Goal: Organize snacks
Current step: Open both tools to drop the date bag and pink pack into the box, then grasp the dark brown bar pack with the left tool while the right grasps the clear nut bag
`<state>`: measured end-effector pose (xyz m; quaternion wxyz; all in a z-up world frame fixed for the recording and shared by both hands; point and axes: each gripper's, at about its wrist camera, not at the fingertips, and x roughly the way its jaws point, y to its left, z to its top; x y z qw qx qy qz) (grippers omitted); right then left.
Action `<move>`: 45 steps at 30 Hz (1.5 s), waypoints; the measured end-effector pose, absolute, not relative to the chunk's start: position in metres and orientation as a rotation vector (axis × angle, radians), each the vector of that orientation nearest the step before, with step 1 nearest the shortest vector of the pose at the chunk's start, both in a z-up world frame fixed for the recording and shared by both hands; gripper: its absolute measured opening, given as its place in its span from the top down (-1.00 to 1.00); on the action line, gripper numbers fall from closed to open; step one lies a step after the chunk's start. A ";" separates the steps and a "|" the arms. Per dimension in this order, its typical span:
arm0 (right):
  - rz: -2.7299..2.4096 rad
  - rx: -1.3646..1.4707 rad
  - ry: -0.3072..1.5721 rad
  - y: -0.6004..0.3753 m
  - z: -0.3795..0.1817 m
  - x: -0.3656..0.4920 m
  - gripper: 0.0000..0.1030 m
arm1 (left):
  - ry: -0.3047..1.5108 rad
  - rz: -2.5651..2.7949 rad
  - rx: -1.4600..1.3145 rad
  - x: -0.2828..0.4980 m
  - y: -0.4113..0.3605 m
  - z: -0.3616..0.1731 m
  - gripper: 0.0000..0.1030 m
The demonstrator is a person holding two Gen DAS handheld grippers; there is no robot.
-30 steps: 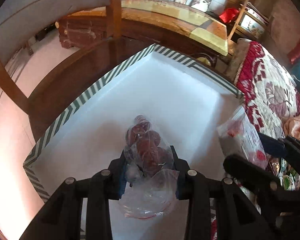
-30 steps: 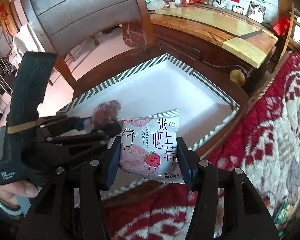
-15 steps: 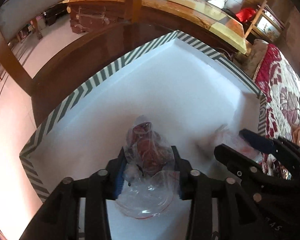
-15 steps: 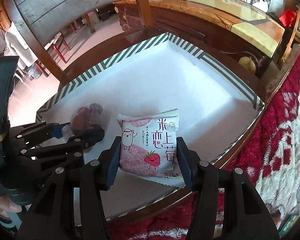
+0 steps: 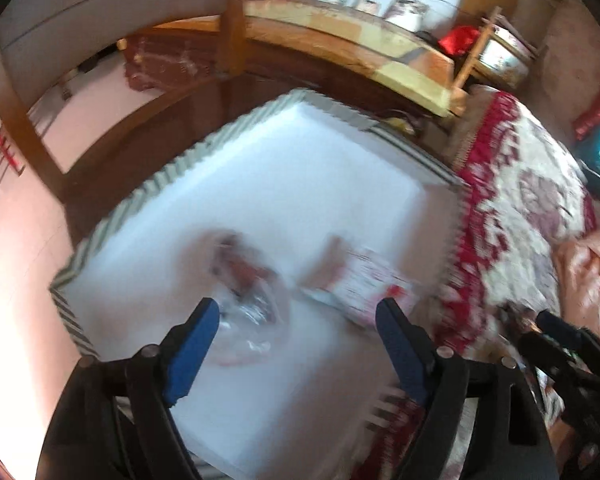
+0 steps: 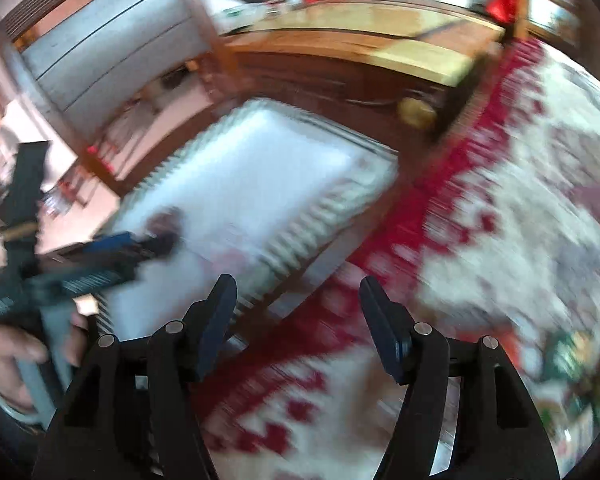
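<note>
Both snacks lie on the white tray point(image 5: 284, 184), which has a striped rim and sits on a dark wooden table point(image 5: 148, 152). The clear bag of dark red snacks point(image 5: 246, 276) rests near the tray's near-left part, and the pink-and-white packet point(image 5: 364, 288) lies just beside it toward the right rim. Most of the tray beyond them is bare.

The left hand-held gripper point(image 5: 298, 344) hangs over the tray, jaws opening wide, touching neither snack. The right hand-held gripper point(image 6: 298, 320) is past the tray's right rim, over the red-and-white blanket point(image 6: 480, 220), jaws opening with nothing between them.
</note>
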<state>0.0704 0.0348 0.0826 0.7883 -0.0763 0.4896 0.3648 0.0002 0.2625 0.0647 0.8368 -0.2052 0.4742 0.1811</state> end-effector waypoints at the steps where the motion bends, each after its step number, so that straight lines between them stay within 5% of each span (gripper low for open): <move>1: 0.752 -0.149 1.068 0.019 0.079 0.071 -0.25 | 1.006 0.357 -0.430 0.002 0.254 0.067 -0.61; 29: 0.781 0.126 1.184 -0.119 0.051 0.026 -0.25 | 1.212 0.053 -0.261 0.089 0.095 0.035 -0.60; 33: 0.791 0.127 1.158 -0.121 0.056 0.026 -0.25 | 1.228 0.014 -0.242 0.100 0.085 0.030 0.18; 39: 0.804 0.109 1.162 -0.116 0.055 0.026 -0.25 | 1.200 -0.017 -0.189 0.098 0.079 0.030 0.67; 45: 0.759 0.090 1.133 -0.106 0.056 0.031 -0.25 | 1.177 -0.001 -0.251 0.084 0.101 0.034 0.80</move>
